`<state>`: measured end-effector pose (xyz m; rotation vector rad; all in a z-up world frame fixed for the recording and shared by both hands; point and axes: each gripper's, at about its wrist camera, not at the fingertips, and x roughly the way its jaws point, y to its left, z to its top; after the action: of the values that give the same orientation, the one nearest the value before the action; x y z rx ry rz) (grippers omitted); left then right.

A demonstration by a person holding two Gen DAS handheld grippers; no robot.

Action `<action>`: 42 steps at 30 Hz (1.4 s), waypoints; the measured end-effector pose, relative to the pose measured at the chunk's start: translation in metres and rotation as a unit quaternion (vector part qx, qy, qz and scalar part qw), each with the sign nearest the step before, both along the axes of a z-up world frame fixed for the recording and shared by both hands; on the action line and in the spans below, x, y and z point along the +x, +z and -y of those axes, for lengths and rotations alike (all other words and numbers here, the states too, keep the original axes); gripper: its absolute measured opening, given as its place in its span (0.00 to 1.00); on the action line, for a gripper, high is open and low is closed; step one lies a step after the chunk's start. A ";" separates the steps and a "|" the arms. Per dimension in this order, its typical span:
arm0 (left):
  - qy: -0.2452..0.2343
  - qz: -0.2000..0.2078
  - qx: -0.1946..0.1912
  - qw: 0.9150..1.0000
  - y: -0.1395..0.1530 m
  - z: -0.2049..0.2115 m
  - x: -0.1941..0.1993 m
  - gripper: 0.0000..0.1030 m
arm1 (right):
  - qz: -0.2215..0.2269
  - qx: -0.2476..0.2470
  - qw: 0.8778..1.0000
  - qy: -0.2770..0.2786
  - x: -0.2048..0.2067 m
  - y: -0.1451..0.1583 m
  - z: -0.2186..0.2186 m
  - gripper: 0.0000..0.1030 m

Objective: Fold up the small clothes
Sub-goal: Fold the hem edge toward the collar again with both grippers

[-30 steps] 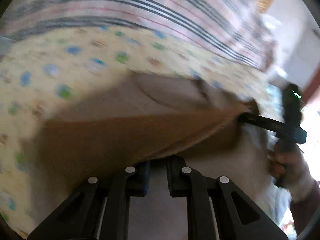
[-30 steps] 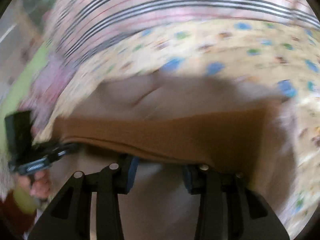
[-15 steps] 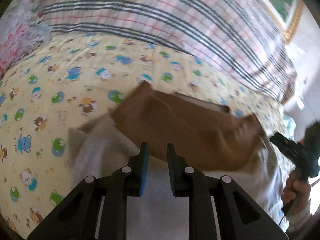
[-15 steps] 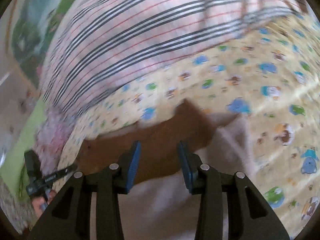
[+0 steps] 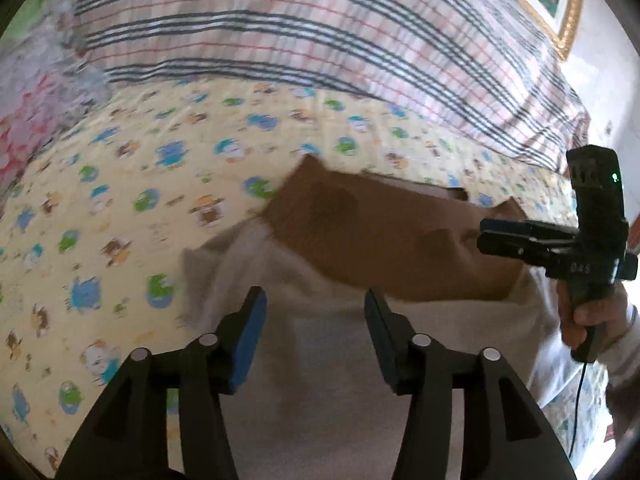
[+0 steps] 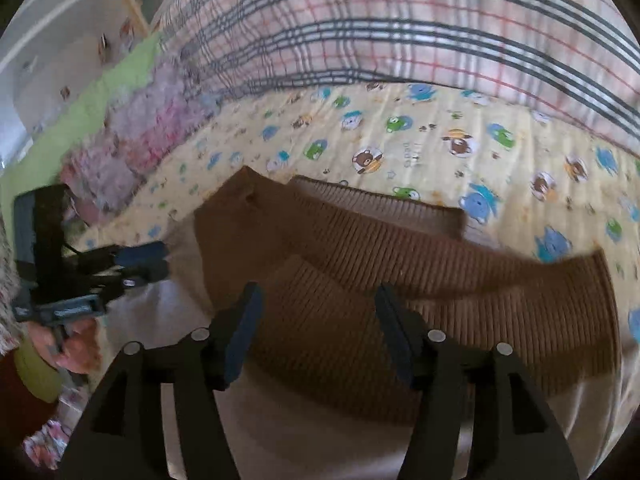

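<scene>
A small garment lies on the bed: its brown ribbed part (image 6: 420,280) is folded over its beige part (image 5: 360,360). It shows in both wrist views, the brown part (image 5: 380,232) beyond my left fingers. My left gripper (image 5: 314,300) is open and empty just above the beige cloth. My right gripper (image 6: 316,296) is open and empty above the brown ribbed cloth. The right gripper (image 5: 486,236) also shows at the right of the left wrist view, and the left gripper (image 6: 162,258) at the left of the right wrist view.
The garment rests on a yellow sheet with cartoon animals (image 5: 160,160). A plaid blanket (image 5: 320,32) is heaped behind it. A pink and white floral cloth (image 6: 132,140) and a green one (image 6: 80,112) lie at the left.
Both grippers have let go of the brown edge, which was carried over and dropped onto the beige part. Both sets of jaws have opened wide and drawn back.
</scene>
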<state>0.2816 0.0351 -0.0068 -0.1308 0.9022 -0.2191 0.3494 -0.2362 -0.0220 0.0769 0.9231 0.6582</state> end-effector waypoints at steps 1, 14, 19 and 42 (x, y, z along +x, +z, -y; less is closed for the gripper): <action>0.005 -0.001 0.000 1.000 -0.002 -0.004 -0.001 0.53 | 0.000 -0.009 1.000 0.006 0.003 -0.002 -0.004 0.62; 0.049 -0.012 0.001 0.999 -0.020 -0.030 -0.012 0.50 | -0.005 -0.066 0.996 0.062 0.022 -0.018 -0.032 0.04; 0.072 -0.021 0.018 0.997 -0.026 -0.032 -0.008 0.48 | 0.029 -0.004 0.998 -0.047 0.048 0.006 -0.015 0.04; -0.062 -0.035 0.026 0.997 -0.022 0.090 0.047 0.45 | -0.066 0.067 0.987 -0.127 -0.007 -0.028 0.077 0.15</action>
<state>0.3284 -0.0548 -0.0284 -0.0335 0.9870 -0.3075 0.3422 -0.3129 -0.0501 0.3569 0.9766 0.4804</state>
